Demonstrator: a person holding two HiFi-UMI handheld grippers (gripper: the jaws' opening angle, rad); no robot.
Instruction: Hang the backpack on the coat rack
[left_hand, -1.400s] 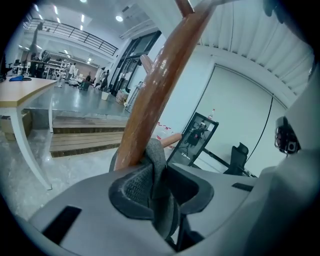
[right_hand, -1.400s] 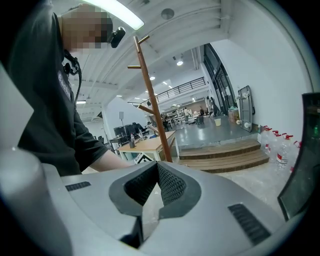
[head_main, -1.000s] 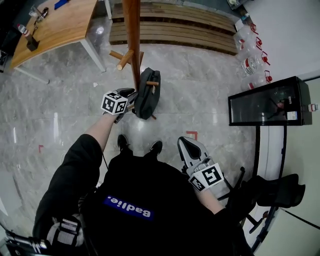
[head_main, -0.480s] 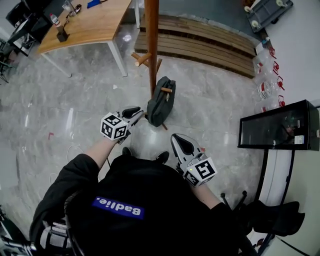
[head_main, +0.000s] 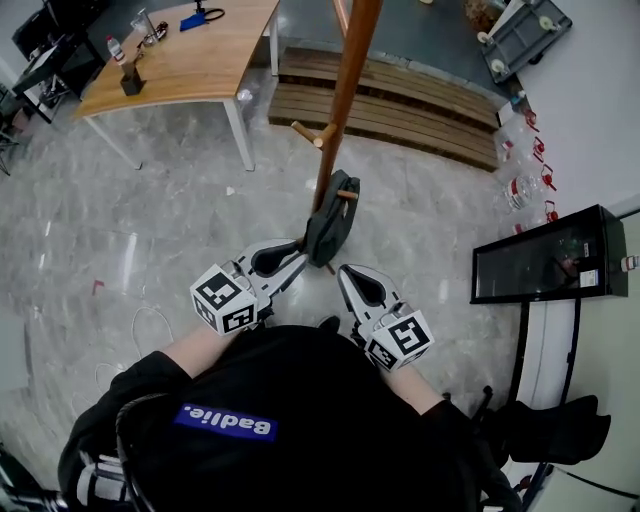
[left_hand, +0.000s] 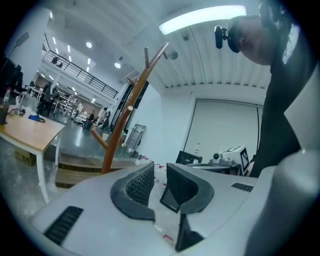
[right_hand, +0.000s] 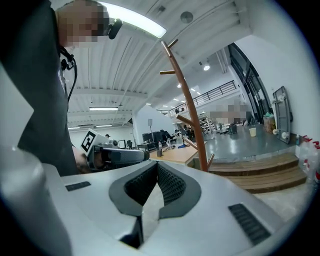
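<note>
Both grippers have drawn in side by side before the person's chest, and the left gripper (left_hand: 160, 170) now has its tip near the lower end of the backpack (head_main: 331, 224). Its jaws stand a narrow gap apart with nothing between them, while the jaws of the right gripper (right_hand: 156, 166) meet at the tips, empty. The backpack hangs from a peg (head_main: 347, 195) against the pole of the rack (head_main: 345, 110).
</note>
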